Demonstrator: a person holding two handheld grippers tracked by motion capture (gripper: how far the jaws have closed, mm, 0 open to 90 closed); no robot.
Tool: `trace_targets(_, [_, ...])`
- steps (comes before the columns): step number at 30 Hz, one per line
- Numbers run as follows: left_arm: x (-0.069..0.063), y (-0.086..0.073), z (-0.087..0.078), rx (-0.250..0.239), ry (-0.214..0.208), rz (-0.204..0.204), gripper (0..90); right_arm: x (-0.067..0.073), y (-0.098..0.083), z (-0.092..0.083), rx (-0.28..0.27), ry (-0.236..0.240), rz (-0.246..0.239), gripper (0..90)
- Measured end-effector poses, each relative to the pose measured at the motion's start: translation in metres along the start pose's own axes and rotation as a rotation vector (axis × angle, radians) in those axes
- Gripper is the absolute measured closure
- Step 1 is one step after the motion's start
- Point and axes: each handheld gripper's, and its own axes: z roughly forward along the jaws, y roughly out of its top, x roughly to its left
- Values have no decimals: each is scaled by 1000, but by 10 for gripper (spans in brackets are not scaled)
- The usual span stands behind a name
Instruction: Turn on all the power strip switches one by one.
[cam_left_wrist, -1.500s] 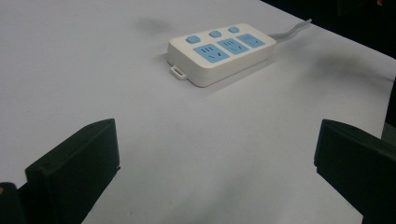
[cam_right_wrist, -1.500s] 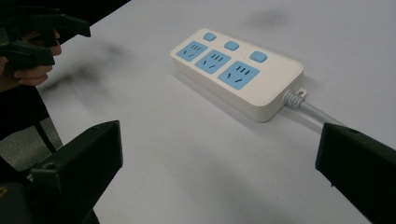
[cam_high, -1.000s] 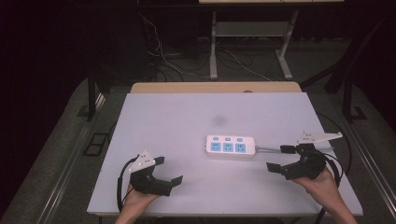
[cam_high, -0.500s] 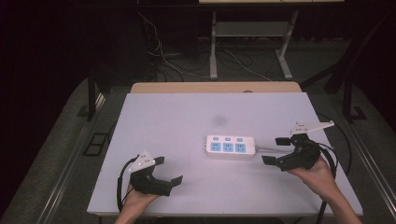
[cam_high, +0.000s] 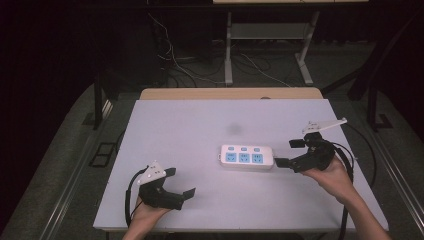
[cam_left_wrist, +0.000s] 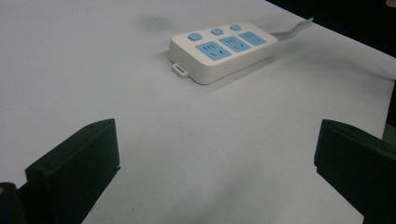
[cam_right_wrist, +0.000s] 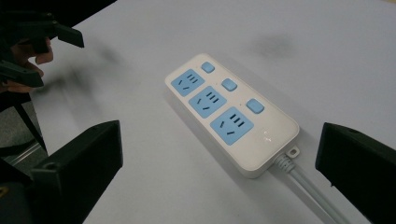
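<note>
White desk (cam_high: 200, 130) is shown carrying a white power strip (cam_high: 246, 157) with three blue sockets, laid right of centre. The right gripper (cam_high: 291, 153) has been moved in from the right edge, fingers wide open and empty, almost touching the strip's cable end, so a grasp looks imminent. The left gripper (cam_high: 180, 183) is rested open and empty near the front-left corner; no containers are seen.

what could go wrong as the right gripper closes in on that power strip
1. The right gripper is open at the cord end of the power strip; its jaws may catch the cable instead of the body.
2. The strip lies loose on the smooth table, so a nudge could slide or turn it.
3. The left gripper is open and well apart, so nothing steadies the strip.
</note>
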Motion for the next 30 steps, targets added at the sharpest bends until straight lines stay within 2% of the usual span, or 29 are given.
trace_targets(16, [0, 0, 1, 3, 0, -1, 0, -6, 16, 25, 76, -1, -12, 7])
trace_targets(30, [1, 0, 1, 2, 3, -6, 0, -10, 27, 41, 105, -13, -13, 8])
